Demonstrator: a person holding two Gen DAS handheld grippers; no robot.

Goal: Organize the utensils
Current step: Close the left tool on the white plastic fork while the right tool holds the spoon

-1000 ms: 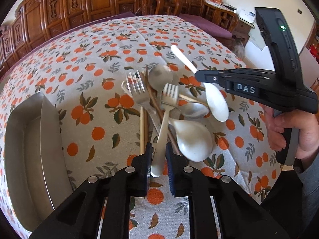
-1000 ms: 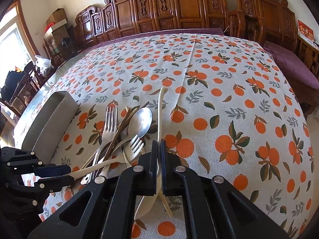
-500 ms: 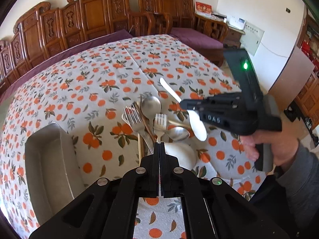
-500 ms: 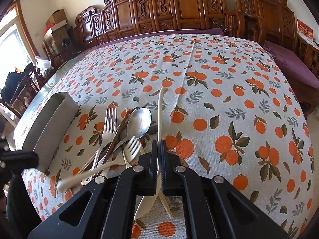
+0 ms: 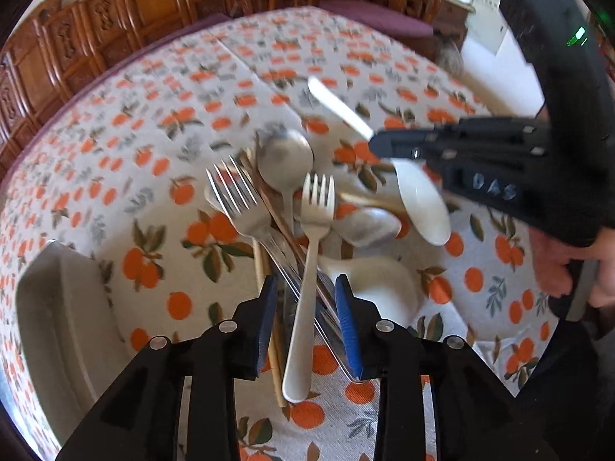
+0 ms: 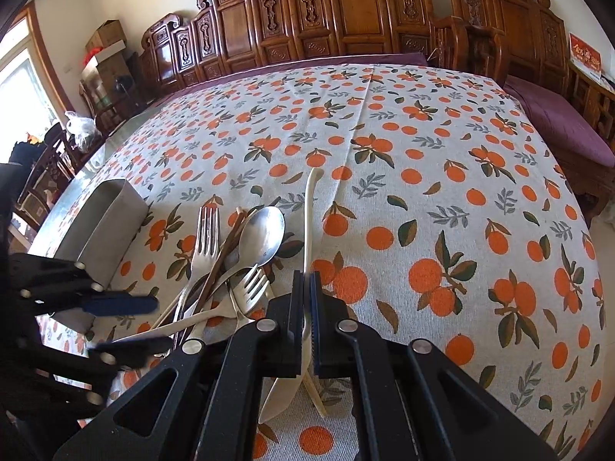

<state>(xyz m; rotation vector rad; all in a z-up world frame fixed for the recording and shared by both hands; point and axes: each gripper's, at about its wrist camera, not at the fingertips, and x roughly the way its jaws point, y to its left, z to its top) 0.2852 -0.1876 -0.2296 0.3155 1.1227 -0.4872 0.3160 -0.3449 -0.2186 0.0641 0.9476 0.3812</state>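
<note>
Left gripper (image 5: 305,301): jaws opening, partly apart over the utensil pile, small fork (image 5: 307,269) between the pads, neither pad pressing on it. The fork lies on top of the pile on the orange-print tablecloth (image 6: 423,192). Right gripper (image 6: 305,326): clamped on the white spoon (image 6: 307,230), lifted clear of the pile. Metal tray (image 5: 65,326) sits just left of the pile.
</note>
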